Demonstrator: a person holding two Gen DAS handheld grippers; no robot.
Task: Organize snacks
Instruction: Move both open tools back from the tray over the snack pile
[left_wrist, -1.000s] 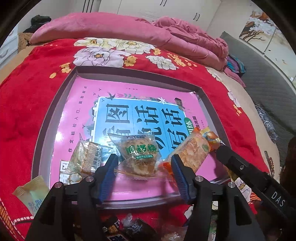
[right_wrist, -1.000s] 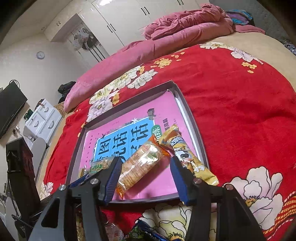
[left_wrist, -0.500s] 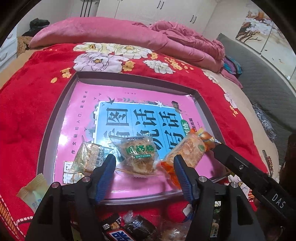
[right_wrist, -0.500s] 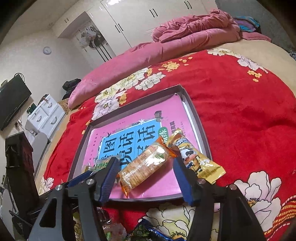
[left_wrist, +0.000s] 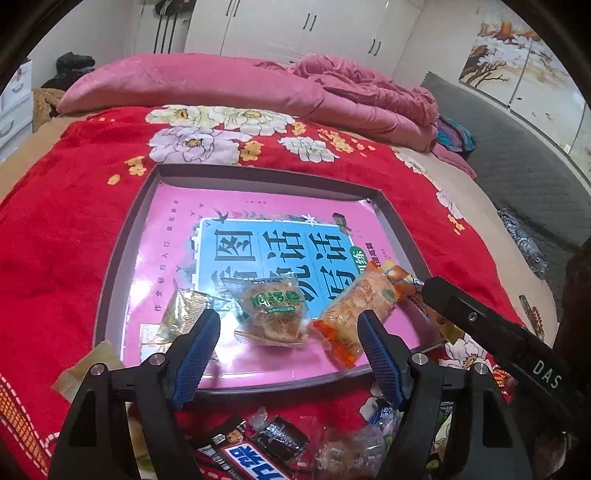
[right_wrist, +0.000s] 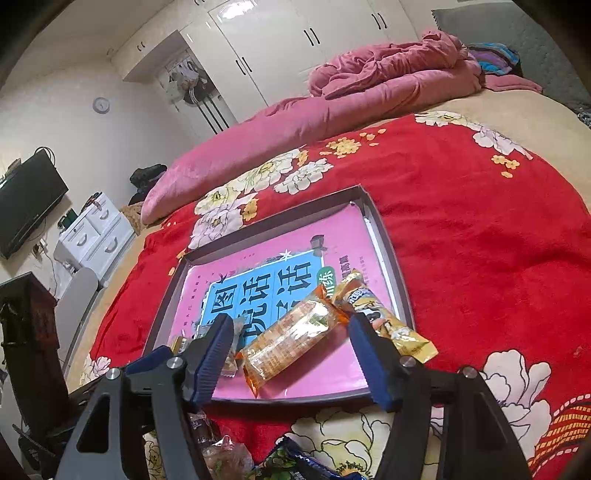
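Note:
A shallow grey tray with a pink and blue printed liner lies on the red bed cover. In it sit a clear cracker packet, a pastry packet, an orange biscuit pack and a yellow snack bag. The tray and the orange pack also show in the right wrist view. My left gripper is open and empty above the tray's near edge. My right gripper is open and empty over the near edge too.
Loose snacks lie on the cover in front of the tray: a chocolate bar, dark wrapped sweets, a beige packet and a blue-green wrapper. A pink quilt lies behind. A dark cabinet stands left.
Both grippers have drawn back and risen a little from the tray. More of the loose snacks below now shows. The packets in the tray have not moved.

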